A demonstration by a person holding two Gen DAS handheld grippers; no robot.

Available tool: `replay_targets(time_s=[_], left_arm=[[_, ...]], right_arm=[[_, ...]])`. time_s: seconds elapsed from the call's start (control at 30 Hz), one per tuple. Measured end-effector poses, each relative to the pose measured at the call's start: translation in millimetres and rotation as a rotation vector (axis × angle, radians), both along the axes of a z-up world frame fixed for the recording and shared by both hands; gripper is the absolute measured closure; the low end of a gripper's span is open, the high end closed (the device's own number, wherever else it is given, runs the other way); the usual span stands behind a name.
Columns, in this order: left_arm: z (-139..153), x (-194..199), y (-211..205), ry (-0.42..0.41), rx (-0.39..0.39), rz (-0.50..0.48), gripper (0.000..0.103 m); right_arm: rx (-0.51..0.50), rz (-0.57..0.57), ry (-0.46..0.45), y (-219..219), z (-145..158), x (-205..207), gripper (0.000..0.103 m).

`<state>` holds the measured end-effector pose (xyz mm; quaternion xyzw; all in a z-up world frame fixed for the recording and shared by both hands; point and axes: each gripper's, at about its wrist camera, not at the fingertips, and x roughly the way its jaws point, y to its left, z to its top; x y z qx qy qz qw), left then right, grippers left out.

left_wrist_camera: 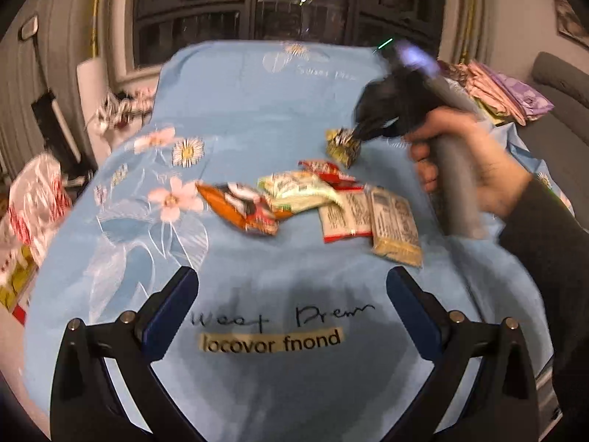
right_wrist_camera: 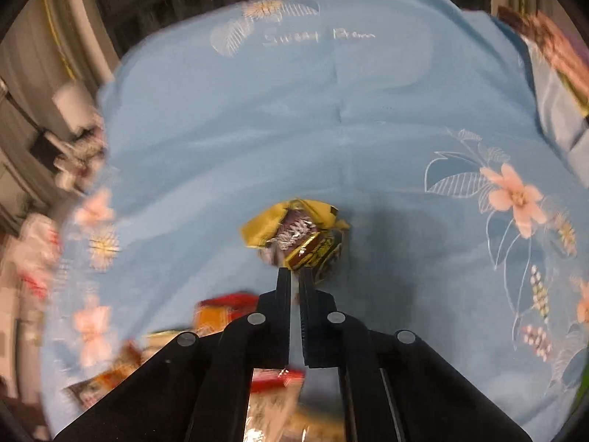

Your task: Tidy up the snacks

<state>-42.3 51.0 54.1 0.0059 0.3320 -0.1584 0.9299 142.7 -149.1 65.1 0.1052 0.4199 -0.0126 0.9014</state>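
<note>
With the right gripper point(right_wrist_camera: 294, 276) fingers pinching what looks like the gold snack point(right_wrist_camera: 294, 232) and left gripper point(left_wrist_camera: 292, 287) fingers spread, sorting is underway; next needs a lift clear of the pile point(left_wrist_camera: 313, 199).

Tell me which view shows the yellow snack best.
The right wrist view: the yellow snack sits centre frame, close, pinched at the tips of the right gripper. In the left wrist view the snack is small, blurred and far off, at that gripper's tip.
</note>
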Motion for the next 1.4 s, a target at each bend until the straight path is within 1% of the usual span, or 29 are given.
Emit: replay_targets(time_s=[0.03, 0.07, 0.1, 0.17, 0.2, 0.23, 0.27, 0.3, 0.33, 0.37, 0.4, 0.47, 0.57, 0.63, 0.7, 0.73, 0.77, 0.8, 0.83, 0.87, 0.9, 0.93, 1.0, 1.1, 1.17, 1.23, 1.3, 1.33, 1.4], left_arm=[[-1.5, 1.1, 0.3, 0.019, -0.018, 0.000, 0.001], [-3.8, 0.1, 0.1, 0.044, -0.050, -0.013, 0.001], [-5.0, -1.1, -0.1, 0.060, -0.067, -0.022, 0.001], [-8.0, -6.4, -2.0, 0.084, -0.098, -0.038, 0.001], [-8.4, -9.6, -3.4, 0.084, -0.102, -0.041, 0.001], [-8.7, -11.6, -4.6, 0.083, -0.104, -0.043, 0.001], [-8.6, -13.6, -5.7, 0.080, -0.104, -0.045, 0.001], [-7.5, -15.8, -7.1, 0.073, -0.102, -0.047, 0.001], [-6.3, -16.8, -7.7, 0.064, -0.100, -0.051, 0.001], [-4.6, -18.4, -8.1, 0.050, -0.097, -0.053, 0.001], [-4.0, -18.6, -8.3, 0.042, -0.097, -0.052, 0.001], [-3.2, -17.0, -7.5, 0.042, -0.107, -0.045, 0.001], [-5.1, -5.3, -4.0, 0.089, -0.143, -0.042, 0.001], [-6.9, 1.6, -1.1, 0.136, -0.189, -0.035, 0.001], [-8.7, 6.9, 2.8, 0.182, -0.253, -0.029, 0.001], [-9.4, 8.8, 4.6, 0.197, -0.279, -0.027, 0.001], [-9.3, 10.4, 5.6, 0.204, -0.290, -0.025, 0.001], [-8.7, 12.1, 5.7, 0.208, -0.291, -0.022, 0.001], [-8.3, 12.9, 6.1, 0.204, -0.284, -0.017, 0.001], [-7.7, 13.4, 6.4, 0.197, -0.275, -0.012, 0.001], [-7.1, 13.8, 6.3, 0.188, -0.260, -0.004, 0.001], [-6.7, 13.6, 6.0, 0.179, -0.245, 0.006, 0.001], [-7.1, 13.1, 7.0, 0.179, -0.246, 0.015, 0.001], [-8.0, 7.9, 6.1, 0.211, -0.298, -0.023, 0.001], [-7.4, 0.6, 4.3, 0.213, -0.314, -0.043, 0.001], [-6.3, -7.5, -0.3, 0.197, -0.294, -0.066, 0.001], [-4.2, -18.0, -7.5, 0.162, -0.261, -0.099, 0.001], [-2.4, -25.8, -13.3, 0.133, -0.237, -0.120, 0.001], [-1.4, -37.2, -24.4, 0.092, -0.200, -0.167, 0.001]], right_arm=[[0.020, 0.013, -0.018, -4.7, 7.6, -8.0, 0.097], [0.016, 0.023, -0.029, -5.6, 12.0, -11.0, 0.097], [-0.012, 0.045, -0.037, -0.2, 16.0, -9.2, 0.097], [-0.132, 0.094, -0.034, 5.9, 22.9, -10.3, 0.097], [-0.176, 0.105, -0.020, 8.2, 22.1, -7.8, 0.090], [-0.191, 0.107, -0.001, 9.2, 19.4, -2.7, 0.076], [-0.190, 0.112, 0.020, 8.8, 16.5, 2.4, 0.064], [-0.180, 0.115, 0.038, 8.4, 13.7, 7.8, 0.038], [-0.167, 0.107, 0.056, 6.7, 10.7, 14.5, 0.019], [-0.155, 0.082, 0.063, 5.6, 8.4, 19.9, 0.016], [-0.143, 0.057, 0.056, 2.2, 7.6, 23.4, 0.016], [-0.082, 0.026, 0.037, -3.6, 4.7, 30.7, 0.016], [-0.018, 0.002, 0.074, -8.0, -5.5, 49.6, 0.016], [-0.004, -0.009, 0.107, -7.8, -14.0, 61.1, 0.016], [-0.023, -0.020, 0.138, -4.7, -27.7, 73.9, 0.016], [-0.041, -0.022, 0.135, -2.3, -32.8, 77.4, 0.018], [-0.058, -0.026, 0.112, 0.3, -37.1, 78.8, 0.027], [-0.048, -0.036, 0.074, -0.1, -37.4, 77.5, 0.046], [-0.021, -0.062, 0.048, -2.8, -34.8, 74.5, 0.054], [0.021, -0.067, 0.042, -6.1, -30.5, 71.4, 0.057], [0.058, -0.048, 0.043, -8.5, -25.9, 68.0, 0.063], [0.085, -0.020, 0.038, -10.7, -18.1, 60.2, 0.065], [0.117, 0.009, 0.008, -17.5, -1.8, 39.5, 0.066], [0.185, 0.063, -0.059, -28.6, 21.7, -7.5, 0.066], [0.218, 0.066, -0.080, -34.2, 32.8, -42.6, 0.066], [0.265, 0.117, -0.103, -36.9, 41.8, -81.3, 0.066], [0.300, 0.156, -0.122, -39.7, 44.5, -130.2, 0.066], [0.307, 0.170, -0.125, -40.0, 41.4, -150.6, 0.066], [0.330, 0.169, -0.114, -44.4, 29.8, -178.4, 0.066]])
